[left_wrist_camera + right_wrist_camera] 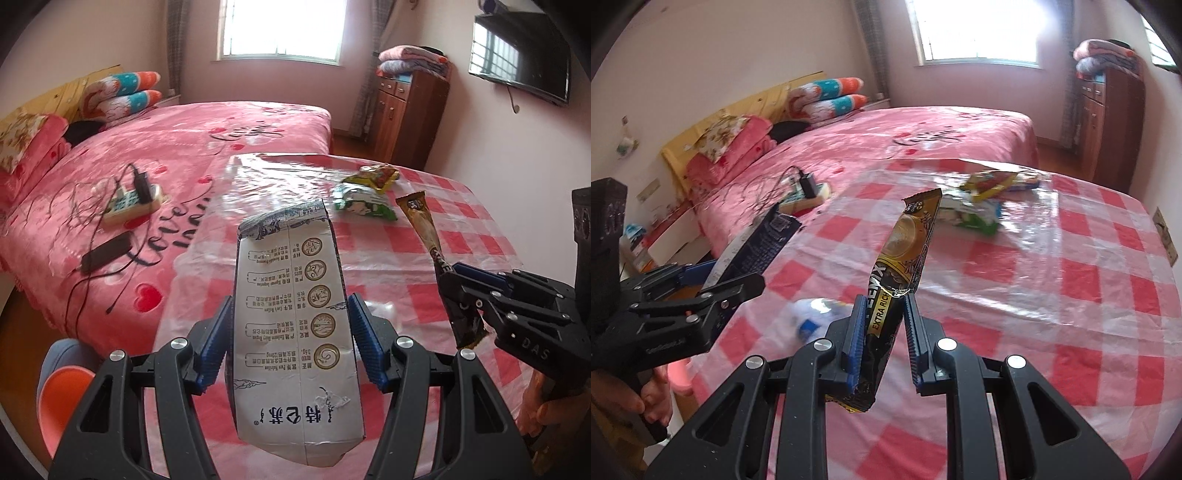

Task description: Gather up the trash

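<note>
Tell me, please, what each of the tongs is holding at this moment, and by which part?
The left tongs grip the milk carton across its lower body. The right tongs hold the coffee sachet by its lower end.

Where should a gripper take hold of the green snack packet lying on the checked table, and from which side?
Grip the green snack packet by its near crimped edge, coming low from the near side: it lies flat on the table, and the yellow wrapper crowds its far end.

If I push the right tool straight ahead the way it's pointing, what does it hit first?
Probably the pile of snack wrappers on the checked table. The right tool holds the coffee sachet, whose tip leads. The cloth between looks bare, though depth is uncertain.
</note>
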Tool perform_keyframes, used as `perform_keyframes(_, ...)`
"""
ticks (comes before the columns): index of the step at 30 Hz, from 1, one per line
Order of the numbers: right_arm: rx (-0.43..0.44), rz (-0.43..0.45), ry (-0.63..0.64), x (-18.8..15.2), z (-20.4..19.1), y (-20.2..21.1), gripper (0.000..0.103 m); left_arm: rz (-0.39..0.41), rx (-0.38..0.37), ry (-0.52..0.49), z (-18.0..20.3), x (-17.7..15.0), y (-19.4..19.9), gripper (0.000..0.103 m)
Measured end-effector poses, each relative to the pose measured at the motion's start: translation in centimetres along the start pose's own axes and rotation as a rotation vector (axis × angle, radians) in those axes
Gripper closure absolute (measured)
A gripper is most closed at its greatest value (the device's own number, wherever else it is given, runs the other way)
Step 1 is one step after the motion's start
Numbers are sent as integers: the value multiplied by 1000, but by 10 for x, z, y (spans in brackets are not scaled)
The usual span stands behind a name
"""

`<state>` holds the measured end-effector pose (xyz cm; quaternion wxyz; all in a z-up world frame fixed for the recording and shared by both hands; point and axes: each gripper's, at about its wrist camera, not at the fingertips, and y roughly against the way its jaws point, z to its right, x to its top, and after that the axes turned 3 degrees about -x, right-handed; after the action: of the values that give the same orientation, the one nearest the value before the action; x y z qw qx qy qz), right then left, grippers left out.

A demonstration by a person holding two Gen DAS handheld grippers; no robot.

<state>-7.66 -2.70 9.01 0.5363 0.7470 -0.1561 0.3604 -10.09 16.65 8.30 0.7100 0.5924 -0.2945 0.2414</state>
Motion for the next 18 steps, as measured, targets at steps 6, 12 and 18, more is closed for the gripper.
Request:
perform_keyframes(6,70,-27,46,0,-39,-8,81,-2,36,67,-37,-16,13,40)
perform_keyframes(12,169,-68,103,2,-87,-21,81,-10,94,139,-79,-40,27,40)
perform_keyframes(18,271,-108,180,7,-143,-35,81,-36,175,231,-129,-75,42,40)
